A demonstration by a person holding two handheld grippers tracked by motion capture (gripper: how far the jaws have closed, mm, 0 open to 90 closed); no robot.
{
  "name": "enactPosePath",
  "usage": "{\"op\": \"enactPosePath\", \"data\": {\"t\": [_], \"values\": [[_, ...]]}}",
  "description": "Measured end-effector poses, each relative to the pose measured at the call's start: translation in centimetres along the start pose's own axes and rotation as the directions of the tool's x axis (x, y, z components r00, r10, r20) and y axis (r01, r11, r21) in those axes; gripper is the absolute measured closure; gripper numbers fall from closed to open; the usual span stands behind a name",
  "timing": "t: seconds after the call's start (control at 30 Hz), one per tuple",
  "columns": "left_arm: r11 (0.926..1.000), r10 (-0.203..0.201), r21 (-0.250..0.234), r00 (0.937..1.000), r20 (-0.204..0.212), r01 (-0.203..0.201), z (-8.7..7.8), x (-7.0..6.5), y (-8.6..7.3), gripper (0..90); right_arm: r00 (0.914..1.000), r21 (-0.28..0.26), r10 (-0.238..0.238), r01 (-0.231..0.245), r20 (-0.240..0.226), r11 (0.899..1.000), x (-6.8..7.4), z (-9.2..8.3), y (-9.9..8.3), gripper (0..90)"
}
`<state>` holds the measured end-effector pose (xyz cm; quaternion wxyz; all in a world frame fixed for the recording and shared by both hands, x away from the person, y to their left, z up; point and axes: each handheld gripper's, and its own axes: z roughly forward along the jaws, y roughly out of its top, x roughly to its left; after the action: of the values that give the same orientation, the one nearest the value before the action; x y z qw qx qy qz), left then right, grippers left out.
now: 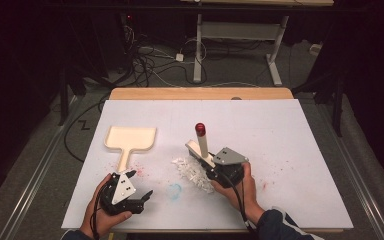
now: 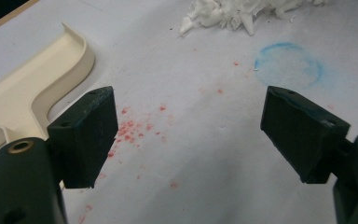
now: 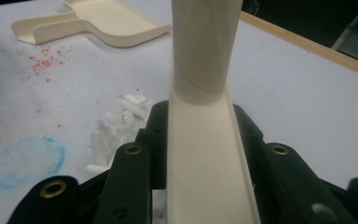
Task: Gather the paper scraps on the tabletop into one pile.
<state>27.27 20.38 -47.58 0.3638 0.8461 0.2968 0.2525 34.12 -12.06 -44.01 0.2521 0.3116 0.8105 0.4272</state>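
A cream dustpan (image 1: pixel 130 138) lies flat at the left of the white table cover, its handle pointing toward me. My left gripper (image 1: pixel 141 184) stands open just beyond the handle's end, jaws wide apart over red specks (image 2: pixel 130 128), with the dustpan (image 2: pixel 28 88) to its left. A pile of white scraps (image 1: pixel 194 171) lies mid-table. My right gripper (image 1: pixel 208 165) is shut on a cream tool (image 1: pixel 201 142) with a round, red-capped handle (image 1: pixel 200 128) that tilts up and away. In the right gripper view the jaws clamp the tool's channel-shaped part (image 3: pixel 205 154).
A blue chalk ring (image 1: pixel 174 191) marks the cover between the grippers, near the front edge. Red specks also show at the right (image 1: pixel 265 185). The wooden table edge (image 1: pixel 200 93) runs along the back, with cables and a desk frame (image 1: pixel 240 32) on the floor behind.
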Motion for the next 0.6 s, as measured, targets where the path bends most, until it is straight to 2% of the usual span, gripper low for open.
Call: {"op": "enactPosePath", "data": {"t": [0.1,0.17,0.23,0.37,0.47,0.6], "values": [[1.0000,-0.001,0.001,1.0000,0.001,0.001,0.0,0.0,0.0,17.8,1.0000,-0.004,0.001,-0.001,-0.009,1.000,-1.0,-0.8,-0.2,67.5],[1.0000,0.001,0.003,1.0000,-0.001,-0.001,0.0,-0.1,0.0,17.8,0.9994,-0.010,-0.012,0.012,-0.032,1.000,-1.8,-1.6,-0.4,67.5],[1.0000,0.000,0.002,1.0000,-0.004,0.000,0.0,-0.1,0.0,17.8,0.9990,-0.031,-0.036,0.035,-0.025,0.999,-2.5,-2.6,-0.4,67.5],[1.0000,0.005,0.005,1.0000,-0.008,-0.005,0.0,-0.2,0.1,17.8,0.9985,-0.051,-0.035,0.032,-0.042,0.998,-3.7,-5.1,-0.1,67.5],[0.9999,0.003,0.010,1.0000,-0.007,-0.003,0.0,-0.1,0.0,17.8,0.9956,-0.025,-0.053,0.052,-0.077,0.998,-4.5,-7.0,-0.3,67.5],[1.0000,-0.002,0.008,0.9999,-0.011,0.002,-0.1,-0.1,-0.1,17.8,0.9884,0.020,-0.055,0.059,-0.141,0.998,-5.4,-9.6,-1.5,67.5]]}}
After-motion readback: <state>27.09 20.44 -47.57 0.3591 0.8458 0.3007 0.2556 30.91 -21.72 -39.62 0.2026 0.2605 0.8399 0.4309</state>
